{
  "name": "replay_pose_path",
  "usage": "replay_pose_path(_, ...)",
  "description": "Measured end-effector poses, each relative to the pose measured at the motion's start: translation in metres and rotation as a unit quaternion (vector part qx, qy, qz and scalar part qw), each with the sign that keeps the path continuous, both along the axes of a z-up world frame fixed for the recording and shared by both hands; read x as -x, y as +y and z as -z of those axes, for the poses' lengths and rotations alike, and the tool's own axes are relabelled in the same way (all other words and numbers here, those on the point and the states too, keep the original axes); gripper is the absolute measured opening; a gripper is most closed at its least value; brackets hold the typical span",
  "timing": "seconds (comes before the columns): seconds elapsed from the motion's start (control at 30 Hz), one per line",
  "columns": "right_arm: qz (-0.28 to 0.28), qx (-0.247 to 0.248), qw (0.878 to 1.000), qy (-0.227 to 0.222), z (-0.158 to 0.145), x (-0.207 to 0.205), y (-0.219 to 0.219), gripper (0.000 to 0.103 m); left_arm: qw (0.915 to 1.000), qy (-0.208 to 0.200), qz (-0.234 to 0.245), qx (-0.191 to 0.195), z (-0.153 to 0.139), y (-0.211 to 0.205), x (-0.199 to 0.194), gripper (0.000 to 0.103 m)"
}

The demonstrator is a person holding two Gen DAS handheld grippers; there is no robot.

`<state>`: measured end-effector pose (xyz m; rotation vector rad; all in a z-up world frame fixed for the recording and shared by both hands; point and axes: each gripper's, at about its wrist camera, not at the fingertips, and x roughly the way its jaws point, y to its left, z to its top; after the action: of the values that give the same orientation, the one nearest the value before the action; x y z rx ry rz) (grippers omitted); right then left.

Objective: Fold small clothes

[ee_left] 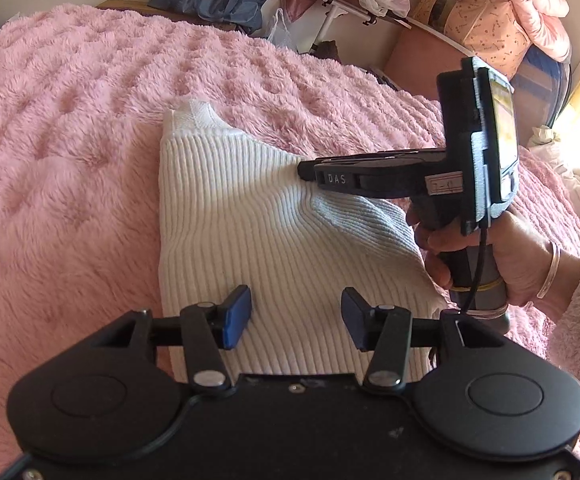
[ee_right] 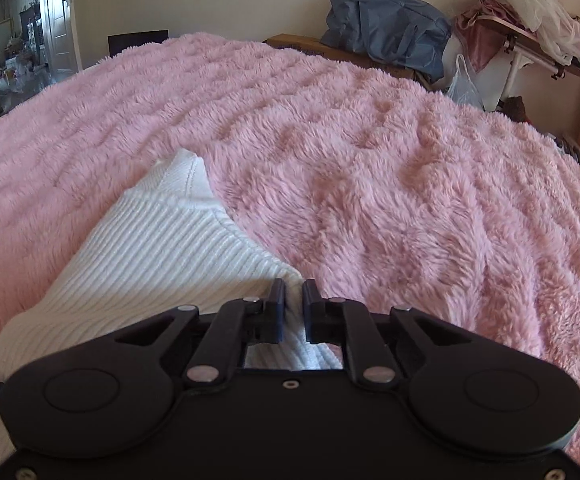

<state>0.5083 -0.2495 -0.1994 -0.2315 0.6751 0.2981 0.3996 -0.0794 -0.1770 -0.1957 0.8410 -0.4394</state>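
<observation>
While the white ribbed sweater (ee_left: 250,216) lies folded on the pink fluffy blanket (ee_left: 70,128), the left gripper (ee_left: 295,314) hovers spread over its near end, blue pads apart. The right gripper (ee_left: 309,170), held by a hand (ee_left: 501,256), pinches a raised fold at the sweater's edge.

In the right wrist view, the right gripper (ee_right: 293,304) appears pressed together on that knit edge (ee_right: 194,248).
</observation>
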Motion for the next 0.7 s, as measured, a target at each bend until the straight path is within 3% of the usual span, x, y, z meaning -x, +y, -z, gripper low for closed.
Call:
replay_pose_path(0.07, -0.005, -0.023, 1.000, -0.006, -0.013, 0.010, -0.005, 0.015, 1.0000, 0.001, -0.001, 0.000, 0.000, 0.000, 0.001, 0.052)
replay_pose_path(0.13, -0.003, -0.059, 0.998, -0.016, -0.031, 0.030, -0.014, 0.028, 1.0000, -0.001, -0.001, 0.000, 0.000, 0.000, 0.002, 0.052)
replay_pose_path(0.23, 0.012, -0.109, 0.993, -0.036, -0.050, 0.075, -0.032, 0.033, 1.0000, -0.002, -0.007, 0.005, -0.001, 0.001, 0.004, 0.052)
replay_pose_path(0.37, 0.045, -0.161, 0.985, -0.043, -0.046, 0.150, -0.055, 0.033, 0.9996, 0.003, -0.019, 0.019, -0.007, 0.006, 0.010, 0.052)
replay_pose_path(0.43, 0.055, -0.123, 0.988, -0.070, -0.038, 0.186, -0.053, 0.033, 0.9997, 0.004, -0.021, 0.016, -0.008, 0.007, 0.013, 0.052)
replay_pose_path(0.5, 0.053, -0.052, 0.993, -0.095, -0.025, 0.210, -0.041, 0.033, 0.9997, 0.004, -0.021, 0.009, -0.008, 0.007, 0.015, 0.052)
replay_pose_path(0.6, 0.028, 0.052, 0.991, -0.124, -0.005, 0.221, -0.017, 0.033, 0.9997, 0.002, -0.023, -0.002, -0.007, 0.004, 0.018, 0.052)
replay_pose_path(0.7, 0.007, 0.070, 0.990, -0.124, 0.003, 0.215, -0.008, 0.032, 0.9996, -0.001, -0.023, -0.015, -0.007, 0.000, 0.019, 0.052)
